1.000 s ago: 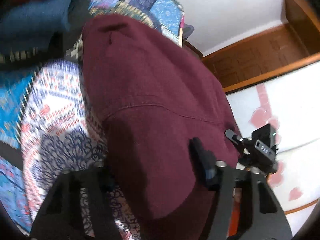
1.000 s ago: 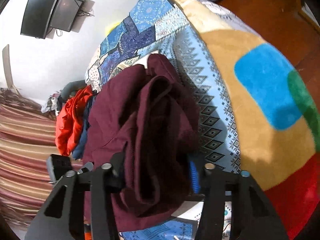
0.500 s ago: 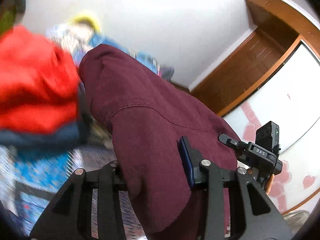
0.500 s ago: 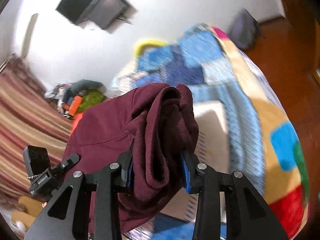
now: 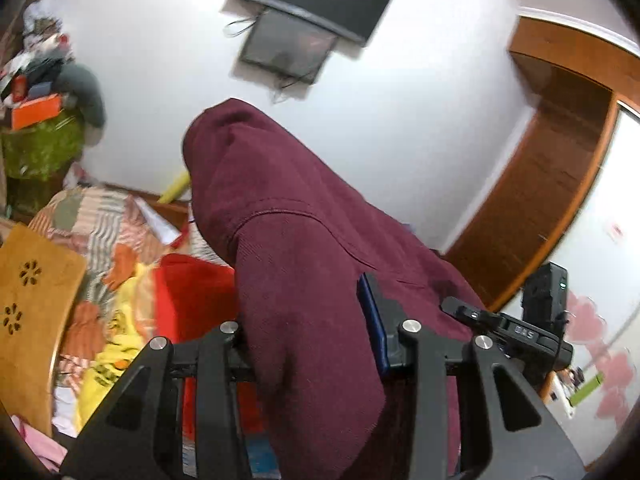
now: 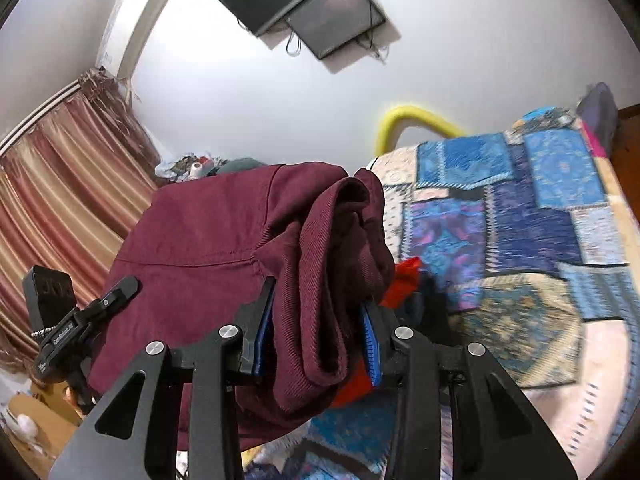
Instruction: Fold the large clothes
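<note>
Maroon garment (image 5: 304,264) lifted clear of the bed (image 6: 520,240).
Left gripper (image 5: 312,336) and right gripper (image 6: 316,320), narrowed a second ago, now clamp bunched fabric between their fingers, ready for spreading.

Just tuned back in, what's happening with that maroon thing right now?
A person holds a claw in each hand, and both grip the same maroon garment. The left claw is clamped on one bunched part, the right claw on another thick fold. The cloth hangs between them, raised above the patchwork bedspread and a red garment. No fold is laid down yet.
</note>
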A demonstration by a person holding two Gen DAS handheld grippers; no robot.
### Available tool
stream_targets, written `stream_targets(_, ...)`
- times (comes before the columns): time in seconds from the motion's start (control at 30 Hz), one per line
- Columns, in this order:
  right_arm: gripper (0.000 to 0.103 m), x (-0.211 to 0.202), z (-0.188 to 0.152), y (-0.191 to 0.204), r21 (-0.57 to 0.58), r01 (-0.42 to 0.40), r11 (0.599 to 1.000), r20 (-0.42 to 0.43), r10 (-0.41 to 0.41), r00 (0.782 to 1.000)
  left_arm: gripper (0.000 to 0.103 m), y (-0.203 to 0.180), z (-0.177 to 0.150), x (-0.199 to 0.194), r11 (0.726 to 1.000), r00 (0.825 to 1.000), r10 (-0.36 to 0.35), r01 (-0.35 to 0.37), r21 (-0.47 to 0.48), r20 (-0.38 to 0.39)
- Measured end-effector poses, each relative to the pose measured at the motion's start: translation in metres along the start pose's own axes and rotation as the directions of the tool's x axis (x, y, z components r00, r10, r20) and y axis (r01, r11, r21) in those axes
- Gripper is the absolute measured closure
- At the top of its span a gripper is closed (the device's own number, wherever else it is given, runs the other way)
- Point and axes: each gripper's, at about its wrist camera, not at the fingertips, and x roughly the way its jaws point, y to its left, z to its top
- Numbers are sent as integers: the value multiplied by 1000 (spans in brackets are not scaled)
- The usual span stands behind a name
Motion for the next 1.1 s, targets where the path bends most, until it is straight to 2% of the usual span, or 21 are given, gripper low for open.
stream_targets(0.07, 70, 33, -6, -9, 9, 28, 1000, -44, -28, 999, 63, 33, -5, 31, 996, 995, 83, -84, -15, -49)
stream_targets(0.13, 70, 68, -16, -24, 12, 81, 997, -101, -80, 992, 63, 64, -15, 67, 985, 977, 162, -168, -31, -137)
stream_targets(0.17, 70, 86, -23, -33, 10, 118, 993, -133, -116, 984, 61, 81, -23, 87, 980, 968, 179, -191, -56, -174)
stream_targets(0.27, 69, 111, -38, -48, 2, 148, 989, -179, -146, 973, 56, 102, -39, 113, 970, 960, 215, -231, -73, -181)
stream_targets(0.37, 65, 104, -39, -45, -31, 155, 987, -169, -159, 973, 51, 100, -40, 113, 965, 955, 245, -257, -52, -164)
stream_targets(0.43, 60, 98, -36, -38, -60, 176, 983, -166, -184, 969, 49, 96, -40, 104, 961, 951, 261, -272, -50, -167)
stream_targets(0.57, 60, 71, -37, -27, -114, 231, 966, -123, -244, 962, 50, 77, -44, 82, 931, 921, 364, -365, 20, -140)
stream_targets(0.67, 60, 47, -39, -16, -161, 266, 950, -79, -281, 956, 50, 54, -48, 62, 913, 907, 408, -403, 61, -107)
stream_targets(0.83, 60, -1, -44, 19, -243, 255, 936, -2, -264, 965, 50, 13, -57, 15, 923, 924, 382, -379, 68, -36)
stream_targets(0.97, 60, -48, -53, 57, -314, 228, 922, 86, -211, 974, 50, -34, -66, -34, 915, 923, 378, -384, 121, 72)
stream_targets(1.1, 60, -100, -70, 93, -375, 211, 902, 186, -150, 971, 50, -82, -79, -92, 917, 921, 339, -370, 152, 194)
